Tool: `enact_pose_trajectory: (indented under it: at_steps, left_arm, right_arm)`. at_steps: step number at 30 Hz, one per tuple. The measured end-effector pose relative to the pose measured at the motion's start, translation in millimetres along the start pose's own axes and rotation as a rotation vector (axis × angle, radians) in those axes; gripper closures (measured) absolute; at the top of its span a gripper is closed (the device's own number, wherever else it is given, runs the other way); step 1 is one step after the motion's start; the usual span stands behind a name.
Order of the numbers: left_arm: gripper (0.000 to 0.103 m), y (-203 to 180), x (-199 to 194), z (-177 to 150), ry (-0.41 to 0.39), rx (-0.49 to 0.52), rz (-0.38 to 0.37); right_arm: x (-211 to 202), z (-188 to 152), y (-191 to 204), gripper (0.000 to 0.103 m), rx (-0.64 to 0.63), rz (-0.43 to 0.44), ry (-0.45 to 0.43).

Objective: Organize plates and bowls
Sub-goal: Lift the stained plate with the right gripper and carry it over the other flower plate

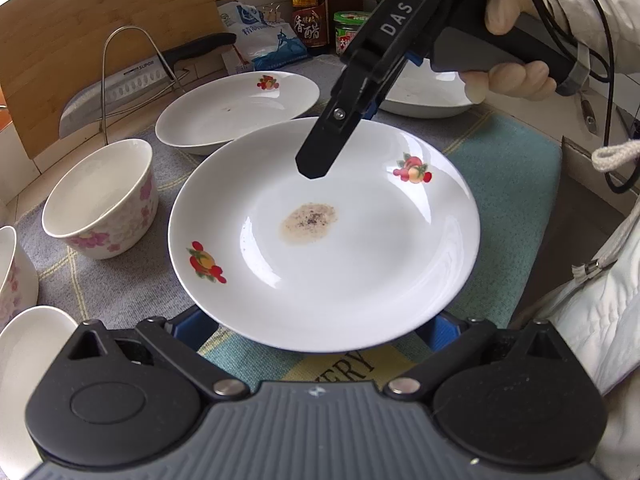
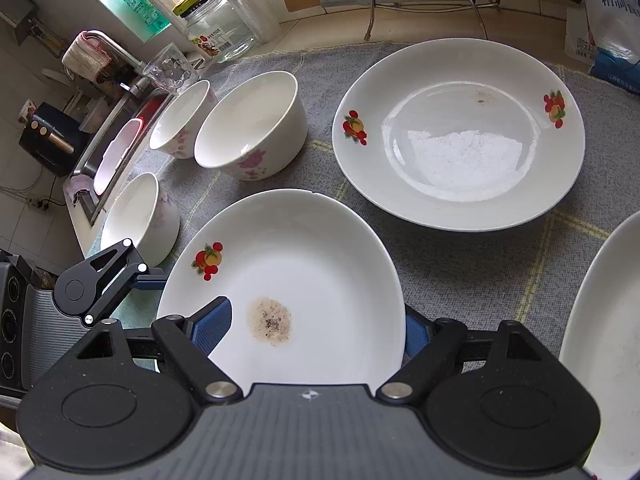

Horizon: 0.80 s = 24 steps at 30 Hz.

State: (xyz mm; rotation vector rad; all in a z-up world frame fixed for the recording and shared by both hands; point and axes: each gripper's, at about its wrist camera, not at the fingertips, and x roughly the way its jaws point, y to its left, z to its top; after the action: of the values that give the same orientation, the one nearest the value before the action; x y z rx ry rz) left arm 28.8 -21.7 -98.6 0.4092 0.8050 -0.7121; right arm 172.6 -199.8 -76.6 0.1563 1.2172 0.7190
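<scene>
A white plate with fruit prints and a brown stain (image 1: 324, 236) fills the middle of the left wrist view and shows in the right wrist view (image 2: 304, 280). My right gripper (image 1: 334, 136) is shut on its far rim, one finger over the plate (image 2: 212, 328) and one under. My left gripper (image 1: 316, 332) stands open with its blue pads (image 1: 188, 330) beside and under the near rim. A second fruit plate (image 1: 236, 110) lies behind, also in the right wrist view (image 2: 460, 132). A floral bowl (image 1: 100, 200) stands to the left.
Several more floral bowls (image 2: 180, 120) stand by the sink (image 2: 108, 148). Another white plate (image 2: 608, 340) lies at the right. A cleaver on a wire rack (image 1: 116, 84), a cutting board, a salt bag (image 1: 268, 36), a vinegar bottle (image 1: 308, 8) and jars line the back.
</scene>
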Motion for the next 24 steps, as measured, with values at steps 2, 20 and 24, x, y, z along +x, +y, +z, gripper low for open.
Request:
enact_pose_trajectory:
  at_steps: [2,20,24]
  left_arm:
    - [0.001,0.0,-1.2,2.6,-0.002,0.001,-0.003]
    - [0.001,-19.0,15.2,52.9,-0.051,0.099,-0.058]
    - [0.001,-30.4,26.9,66.7,-0.057,0.13,-0.081]
  right_arm:
    - [-4.3,-0.4,0.0,0.013,0.002,-0.001,-0.011]
    - [-69.5,-17.7,-28.4,0.013,0.045,-0.083,-0.146]
    - [-83.9,-26.9,-42.1,0.013,0.069,-0.112,-0.171]
